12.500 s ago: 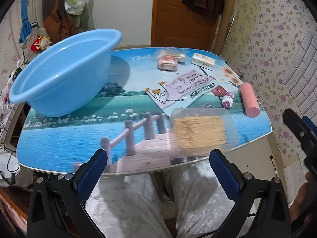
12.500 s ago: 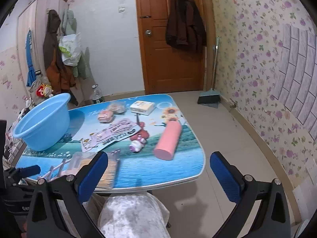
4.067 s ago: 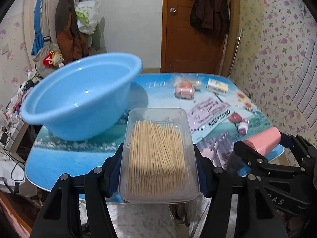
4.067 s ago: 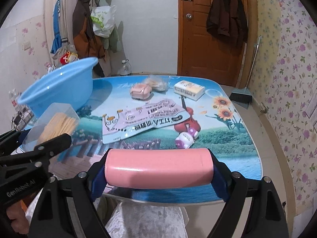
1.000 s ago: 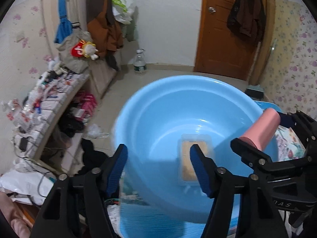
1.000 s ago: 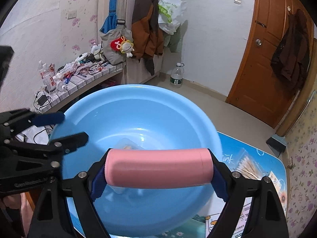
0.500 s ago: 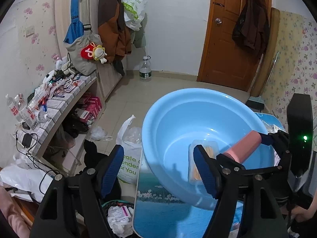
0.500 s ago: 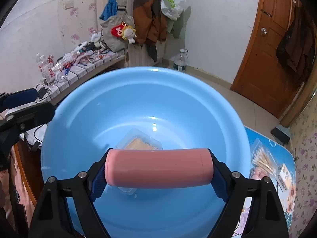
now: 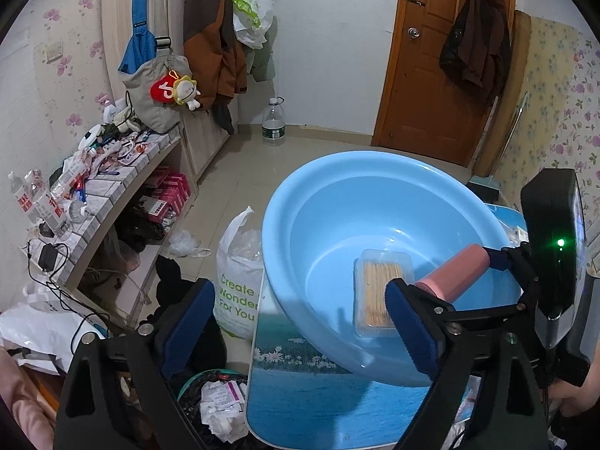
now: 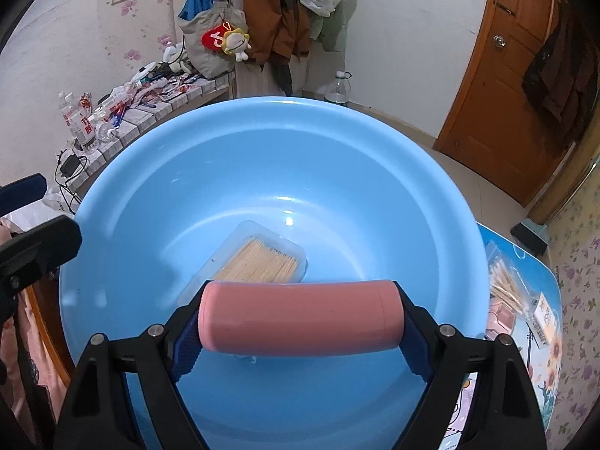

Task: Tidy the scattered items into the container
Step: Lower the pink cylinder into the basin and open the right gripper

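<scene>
The light blue basin (image 9: 337,172) stands at the table's left end. A clear box of toothpicks (image 9: 378,292) lies loose on its bottom, also seen in the right wrist view as the box (image 10: 262,258). My left gripper (image 9: 303,318) hangs over the basin's near-left rim; its jaws are opening and nothing is between them. My right gripper (image 10: 300,315) is shut on a pink cylinder (image 10: 300,315), gripped by its two ends and held level over the basin (image 10: 150,172), just above the box. The left wrist view shows that cylinder (image 9: 453,277) inside the basin's right side.
The table (image 9: 318,405) ends just left of the basin. Beyond that edge are a white plastic bag (image 9: 236,262), a bin of rubbish (image 9: 217,401) and a cluttered shelf (image 9: 112,172). A bag of cotton swabs (image 10: 502,285) and a small carton (image 10: 543,318) lie right of the basin.
The left jaws have spread wide and drawn back from the basin, leaving the toothpick box lying inside. The right gripper with the pink cylinder has sunk lower into the basin.
</scene>
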